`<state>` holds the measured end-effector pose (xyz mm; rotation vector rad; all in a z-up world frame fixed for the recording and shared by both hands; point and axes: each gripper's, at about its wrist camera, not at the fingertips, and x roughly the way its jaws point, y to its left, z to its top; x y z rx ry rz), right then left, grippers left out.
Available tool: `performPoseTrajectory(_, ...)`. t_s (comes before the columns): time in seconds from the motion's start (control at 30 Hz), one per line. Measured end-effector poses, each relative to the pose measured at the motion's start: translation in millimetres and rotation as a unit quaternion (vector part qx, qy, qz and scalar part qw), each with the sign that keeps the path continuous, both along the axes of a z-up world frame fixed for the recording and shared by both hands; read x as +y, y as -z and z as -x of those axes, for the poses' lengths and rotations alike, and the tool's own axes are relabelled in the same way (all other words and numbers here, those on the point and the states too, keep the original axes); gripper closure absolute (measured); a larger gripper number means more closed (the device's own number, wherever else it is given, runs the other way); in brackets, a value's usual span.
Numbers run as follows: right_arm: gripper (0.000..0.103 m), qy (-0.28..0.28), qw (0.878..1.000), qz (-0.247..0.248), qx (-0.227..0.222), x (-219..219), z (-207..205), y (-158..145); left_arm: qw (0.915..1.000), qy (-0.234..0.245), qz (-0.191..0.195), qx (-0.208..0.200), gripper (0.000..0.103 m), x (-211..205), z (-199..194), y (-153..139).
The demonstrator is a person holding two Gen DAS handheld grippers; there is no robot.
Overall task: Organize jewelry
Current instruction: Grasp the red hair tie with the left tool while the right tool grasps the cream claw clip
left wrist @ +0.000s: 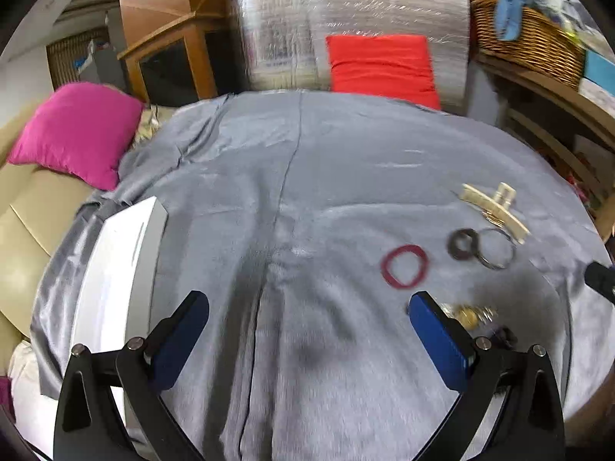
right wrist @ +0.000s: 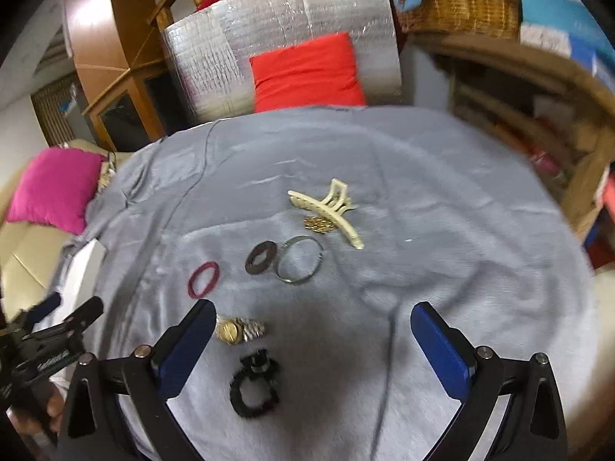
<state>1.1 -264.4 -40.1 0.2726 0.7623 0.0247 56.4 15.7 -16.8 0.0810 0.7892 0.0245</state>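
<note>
Jewelry lies scattered on a grey cloth [right wrist: 442, 230]. A cream hair claw [right wrist: 330, 207] rests over a small gold piece [right wrist: 318, 224]. Nearer sit a silver bangle [right wrist: 299, 259], a dark brown ring [right wrist: 260, 257] and a maroon hair tie [right wrist: 203, 274]. A gold watch [right wrist: 238, 329] and a black scrunchie [right wrist: 254, 388] lie just in front of my right gripper [right wrist: 312, 320], which is open and holds nothing. My left gripper [left wrist: 307, 307] is open over bare cloth, with the maroon hair tie [left wrist: 404, 266] ahead to its right and a white box [left wrist: 115, 269] to its left.
A red cushion [right wrist: 307, 73] leans on a silver foil-wrapped block [right wrist: 269, 30] past the far edge. A pink cushion [left wrist: 77, 130] sits at the left. Wicker basket [right wrist: 461, 0] and wooden shelves [right wrist: 538, 123] stand at the right.
</note>
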Motion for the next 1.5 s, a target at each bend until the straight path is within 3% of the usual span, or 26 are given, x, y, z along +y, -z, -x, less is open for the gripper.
performPoseTrajectory(0.1,0.014,-0.009,0.998,-0.058,0.023,-12.6,-23.1,17.1,0.9994,-0.014,0.017,0.025,0.0,8.4,-25.9,19.9)
performPoseTrajectory(0.23,0.032,-0.019,0.994,-0.099,0.053,-18.6,-52.9,39.0,0.9961,-0.027,0.044,0.071,0.0,14.4,-55.9,44.6)
performPoseTrajectory(0.43,0.047,-0.01,0.983,-0.166,0.073,-33.5,-80.6,56.1,0.9956,0.015,0.048,0.078,0.001,-6.4,-85.4,55.3)
performPoseTrajectory(0.5,0.048,0.001,0.982,-0.171,0.079,-37.6,-88.9,60.5,0.993,0.042,0.067,0.088,0.02,-14.2,-91.4,58.9)
performPoseTrajectory(0.57,0.051,0.004,0.981,-0.176,0.083,-39.6,-95.4,63.7,0.9906,0.061,0.077,0.095,0.028,-21.5,-94.7,60.5)
performPoseTrajectory(0.73,0.057,0.017,0.98,-0.177,0.088,-40.9,-107.1,64.4,0.9888,0.08,0.08,0.098,0.032,-36.6,-98.7,64.5)
performPoseTrajectory(0.83,0.057,0.021,0.981,-0.183,0.062,-49.1,-110.3,51.5,0.9885,0.09,0.071,0.098,0.034,-43.9,-97.3,66.2)
performPoseTrajectory(0.93,0.057,0.029,0.984,-0.172,0.043,-55.8,-113.0,43.4,0.9877,0.096,0.061,0.107,0.045,-46.4,-100.2,71.6)
performPoseTrajectory(1.0,0.053,0.033,0.986,-0.159,0.04,-58.2,-119.2,41.2,0.9867,0.095,0.059,0.118,0.055,-44.4,-105.1,78.6)
performPoseTrajectory(1.07,0.045,0.042,0.986,-0.161,0.034,-62.6,-127.7,41.7,0.9851,0.093,0.066,0.129,0.059,-43.0,-108.4,84.5)
performPoseTrajectory(1.4,0.043,0.07,0.971,-0.223,0.052,-78.6,-174.7,70.1,0.9849,0.105,0.073,0.117,0.06,-47.8,-109.5,85.3)
performPoseTrajectory(1.43,0.043,0.072,0.969,-0.23,0.055,-79.6,-178.3,73.8,0.9846,0.108,0.075,0.115,0.063,-48.7,-109.0,84.2)
performPoseTrajectory(1.5,0.043,0.074,0.966,-0.241,0.061,-81.6,-183.8,81.6,0.9834,0.118,0.076,0.115,0.083,-52.0,-106.0,83.7)
